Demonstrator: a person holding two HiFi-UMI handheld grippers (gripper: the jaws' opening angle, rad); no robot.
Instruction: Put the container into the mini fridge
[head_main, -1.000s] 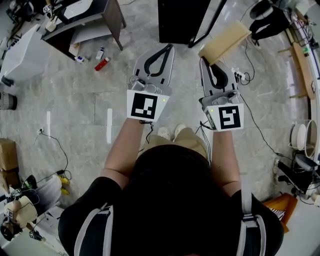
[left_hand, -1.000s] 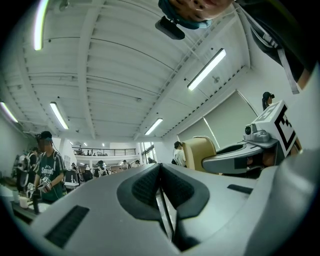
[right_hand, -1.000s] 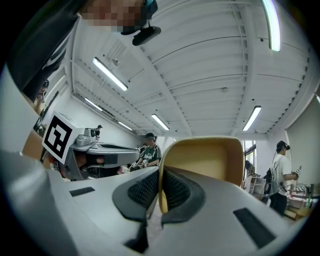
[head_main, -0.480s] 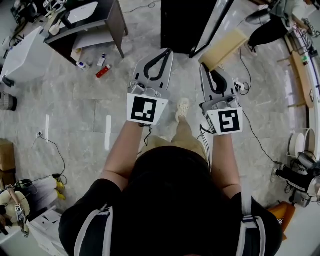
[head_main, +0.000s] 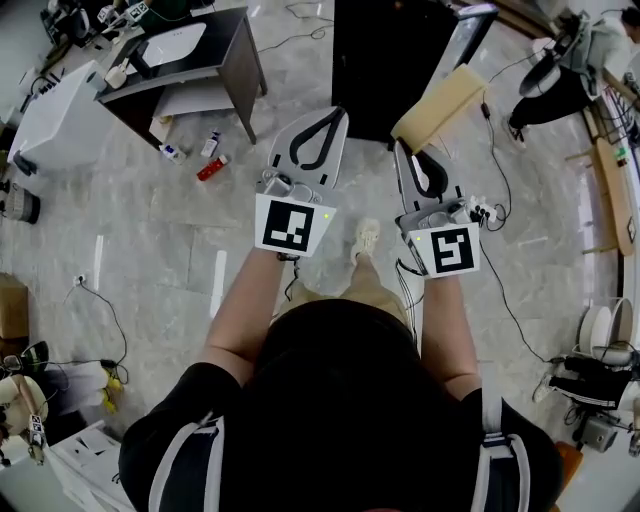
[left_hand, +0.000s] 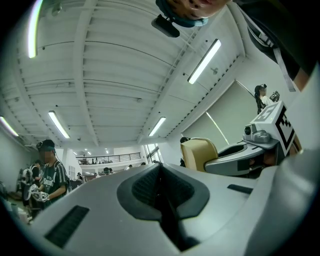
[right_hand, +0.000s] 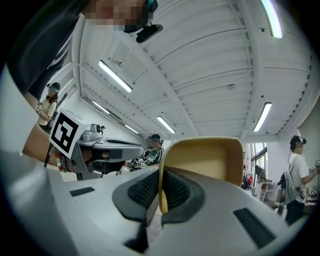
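Container (right_hand: 205, 160) clamped in right tongs (right_hand: 160, 192).

mini fridge (head_main: 385, 60) top cut off, container (head_main: 437, 103) rim hidden

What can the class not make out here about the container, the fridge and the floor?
Mini fridge interior: head view, black and cut off by the top edge.
Container lower part: right gripper view, hidden by the right tool.
Small floor items: head view, too small to name.
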